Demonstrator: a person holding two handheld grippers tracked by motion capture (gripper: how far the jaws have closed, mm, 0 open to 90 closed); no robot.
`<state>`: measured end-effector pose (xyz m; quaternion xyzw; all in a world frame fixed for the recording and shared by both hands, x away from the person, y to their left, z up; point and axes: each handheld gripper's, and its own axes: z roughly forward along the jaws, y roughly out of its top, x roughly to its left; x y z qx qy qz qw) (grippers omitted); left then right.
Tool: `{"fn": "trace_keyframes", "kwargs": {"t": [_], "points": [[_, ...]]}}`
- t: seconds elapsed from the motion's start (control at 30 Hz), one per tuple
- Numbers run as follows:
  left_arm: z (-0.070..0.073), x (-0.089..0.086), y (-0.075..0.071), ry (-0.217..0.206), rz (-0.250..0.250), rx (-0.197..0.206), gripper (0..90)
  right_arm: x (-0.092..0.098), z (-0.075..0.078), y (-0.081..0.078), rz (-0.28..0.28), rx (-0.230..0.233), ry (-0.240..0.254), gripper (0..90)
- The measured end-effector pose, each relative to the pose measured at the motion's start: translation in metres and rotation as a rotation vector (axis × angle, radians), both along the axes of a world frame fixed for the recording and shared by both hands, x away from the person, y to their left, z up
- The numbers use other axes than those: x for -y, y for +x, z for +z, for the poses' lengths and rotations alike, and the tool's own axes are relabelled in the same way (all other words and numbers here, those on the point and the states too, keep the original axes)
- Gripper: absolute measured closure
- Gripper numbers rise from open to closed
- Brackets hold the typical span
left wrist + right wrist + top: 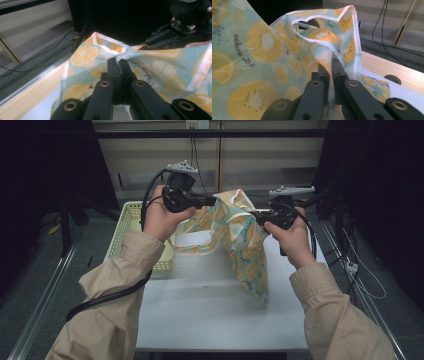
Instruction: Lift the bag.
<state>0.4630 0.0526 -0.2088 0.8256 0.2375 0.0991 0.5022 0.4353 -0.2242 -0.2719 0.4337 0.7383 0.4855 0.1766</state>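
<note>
Your sleeves (115,300) come in nearest the camera in the high view, beige and loose, one rising on each side of the white table (210,320). Your left hand (162,217) carries the left tool (212,199), and your right hand (292,235) carries the right tool (255,214); the two point toward each other above the table.

Between them hangs the cloth (240,235) — a thin fabric printed with orange and lemon slices on pale blue, edged in white. Both tools are pressed together on it. In the left gripper view your left tool (118,61) pinches a gathered fold of the cloth (155,70) near its white hem, with the other tool's black linkage beyond the fabric at upper right. In the right gripper view your right tool (329,63) has the cloth (262,50) clamped between its jaws, and the fabric rises above them in a loop with a white border.

From your two grips the cloth is lifted off the table at its top, while its lower part drapes down and lies on the surface toward your right side. A pale yellow basket (127,227) stands on the table's left edge — just beside your left forearm.
</note>
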Motion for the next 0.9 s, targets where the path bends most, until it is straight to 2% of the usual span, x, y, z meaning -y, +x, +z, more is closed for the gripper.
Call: {"fn": "trace_keyframes", "kwargs": {"t": [0.27, 0.57, 0.7, 0.8, 0.87, 0.9], "points": [[-0.020, -0.001, 0.000, 0.027, -0.017, -0.052, 90.0, -0.004, -0.010, -0.001, 0.016, -0.025, 0.001, 89.1], [-0.040, -0.006, -0.001, 0.034, -0.045, -0.108, 88.8, -0.008, -0.021, -0.002, 0.028, -0.050, 0.010, 88.3], [-0.048, -0.008, -0.005, 0.055, -0.057, -0.129, 82.8, -0.012, -0.026, -0.003, 0.038, -0.063, 0.017, 84.1], [-0.054, -0.009, -0.007, 0.054, -0.062, -0.139, 79.4, -0.015, -0.027, -0.004, 0.047, -0.070, 0.014, 82.0], [-0.058, -0.012, -0.007, 0.050, -0.064, -0.160, 78.1, -0.017, -0.027, -0.005, 0.054, -0.071, 0.017, 80.5], [-0.060, -0.013, -0.007, 0.049, -0.060, -0.170, 74.4, -0.017, -0.028, -0.006, 0.058, -0.070, 0.018, 78.5]]}}
